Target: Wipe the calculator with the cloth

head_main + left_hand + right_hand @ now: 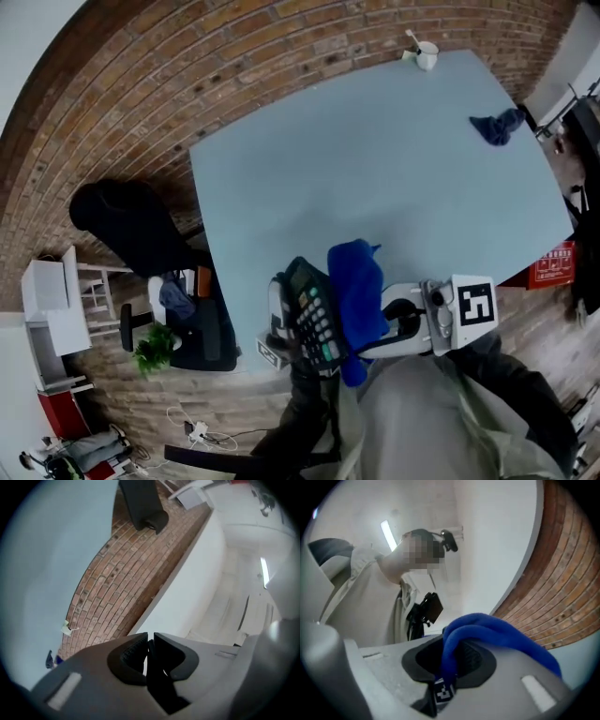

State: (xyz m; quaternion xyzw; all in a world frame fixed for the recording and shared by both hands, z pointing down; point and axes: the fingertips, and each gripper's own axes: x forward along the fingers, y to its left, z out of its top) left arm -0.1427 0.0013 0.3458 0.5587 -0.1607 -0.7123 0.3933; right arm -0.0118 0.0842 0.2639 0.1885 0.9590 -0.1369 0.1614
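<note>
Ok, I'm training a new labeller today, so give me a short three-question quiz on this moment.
1. True or false: the dark keypad calculator lies flat on the pale blue table.
2. What does the right gripper clamp? A) the bright blue cloth B) the calculator C) nothing
3. Fill in: in the head view, a darker blue cloth lies by the table's ___ edge.

Key: 1 false, the left gripper holds it tilted up at the near edge; 2 A; 3 right.
</note>
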